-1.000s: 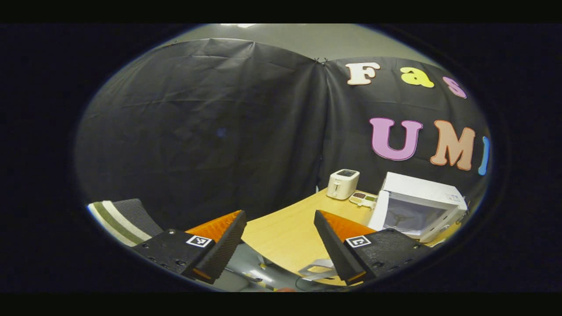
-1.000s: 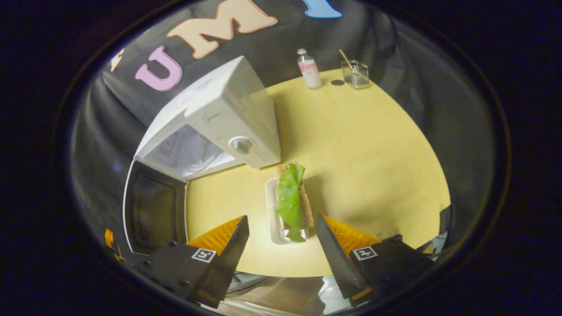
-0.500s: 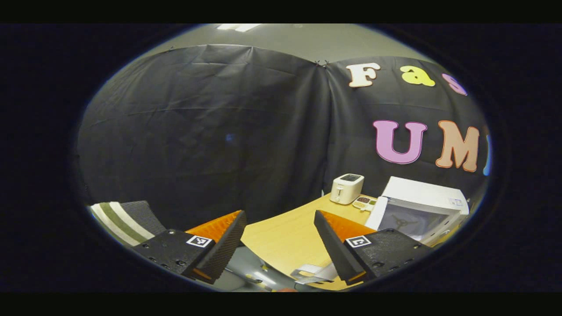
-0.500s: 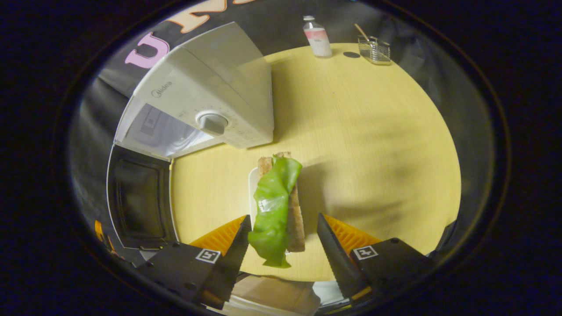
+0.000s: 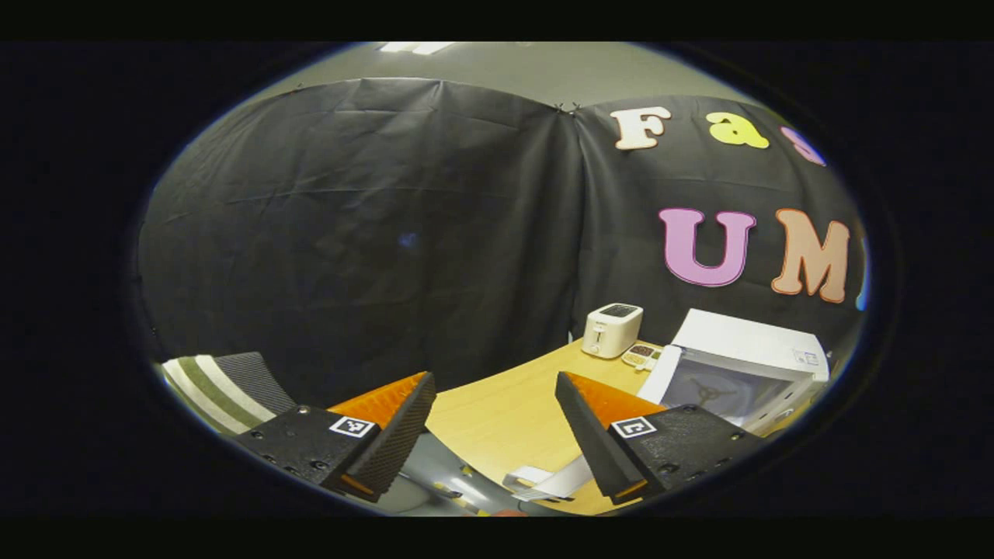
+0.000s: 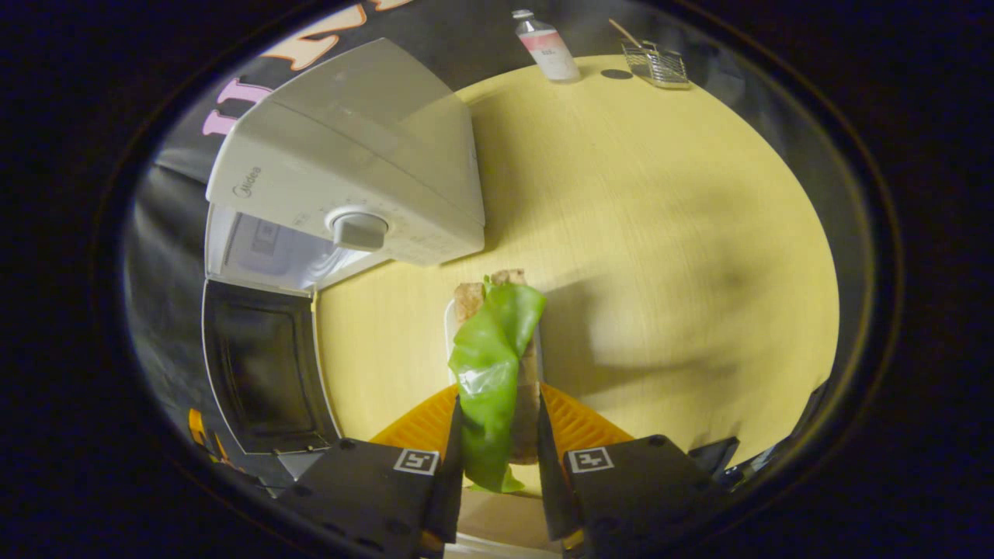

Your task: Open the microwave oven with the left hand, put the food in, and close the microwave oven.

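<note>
Microwave oven (image 6: 349,178) stands on the far left part of the yellow table (image 6: 660,233), white, with its door (image 6: 264,365) swung fully open toward the near left side. In the left gripper view the oven (image 5: 745,365) is seen far to the right with its cavity showing, and a white toaster (image 5: 612,329) stands to the left of it. The food (image 6: 493,365), a sandwich with a green leaf on top, lies on a small white tray (image 6: 450,326) just in front of the oven. The right gripper (image 6: 497,458) has its fingers closed around the near end of the food, both pressing on its sides. The left gripper (image 5: 493,435) is wide open and holds nothing. A small bottle (image 6: 543,46) and a wire basket (image 6: 656,66) stand at the far edge of the table.
</note>
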`<control>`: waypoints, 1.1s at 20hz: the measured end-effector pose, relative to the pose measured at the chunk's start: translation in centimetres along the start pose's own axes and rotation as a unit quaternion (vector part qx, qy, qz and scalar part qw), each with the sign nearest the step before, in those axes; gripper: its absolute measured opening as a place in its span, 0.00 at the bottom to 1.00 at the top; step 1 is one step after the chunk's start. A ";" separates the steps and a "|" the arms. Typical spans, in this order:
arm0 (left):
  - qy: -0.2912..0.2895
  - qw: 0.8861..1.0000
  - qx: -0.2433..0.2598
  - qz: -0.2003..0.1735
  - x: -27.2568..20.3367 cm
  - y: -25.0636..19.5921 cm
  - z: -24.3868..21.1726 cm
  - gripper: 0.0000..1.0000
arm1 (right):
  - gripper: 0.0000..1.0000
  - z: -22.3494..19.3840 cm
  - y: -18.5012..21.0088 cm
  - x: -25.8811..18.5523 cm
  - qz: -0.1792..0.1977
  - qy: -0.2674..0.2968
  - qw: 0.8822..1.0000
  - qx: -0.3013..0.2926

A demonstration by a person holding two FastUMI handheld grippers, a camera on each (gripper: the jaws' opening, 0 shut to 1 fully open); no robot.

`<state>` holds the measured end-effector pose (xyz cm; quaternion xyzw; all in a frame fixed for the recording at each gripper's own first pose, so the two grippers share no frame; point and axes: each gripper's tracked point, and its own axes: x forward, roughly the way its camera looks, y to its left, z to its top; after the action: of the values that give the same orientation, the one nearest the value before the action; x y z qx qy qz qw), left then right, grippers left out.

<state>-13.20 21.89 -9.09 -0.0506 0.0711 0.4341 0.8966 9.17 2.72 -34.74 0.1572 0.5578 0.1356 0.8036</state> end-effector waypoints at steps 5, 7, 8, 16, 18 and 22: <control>0.017 1.000 0.003 0.000 0.0 -0.2 -0.8 0.95 | 0.46 0.8 0.6 -1.6 0.028 -0.021 0.999 0.021; 0.019 1.000 -0.001 -0.006 -0.1 -0.4 -0.8 0.95 | 0.46 1.0 1.2 -2.9 0.045 -0.032 0.998 0.032; 0.018 1.000 -0.003 -0.008 0.0 -0.4 -0.9 0.95 | 0.46 1.1 1.6 -3.5 0.056 -0.038 0.997 0.037; 0.006 0.999 -0.008 -0.046 2.9 -1.3 0.2 0.95 | 0.45 -1.7 10.9 -8.2 0.172 -0.101 0.978 0.065; -0.007 0.998 -0.004 -0.056 3.8 -1.3 0.9 0.95 | 0.45 -2.7 14.2 -8.5 0.208 -0.114 0.969 0.072; -0.004 0.996 0.013 -0.085 5.4 -1.8 1.0 0.95 | 0.45 -4.2 20.3 -8.4 0.242 -0.141 0.957 0.073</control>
<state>-8.38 25.05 -8.95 -0.0429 0.0686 0.3551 0.9313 1.54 18.45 -20.75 0.3632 0.3924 0.2619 0.8035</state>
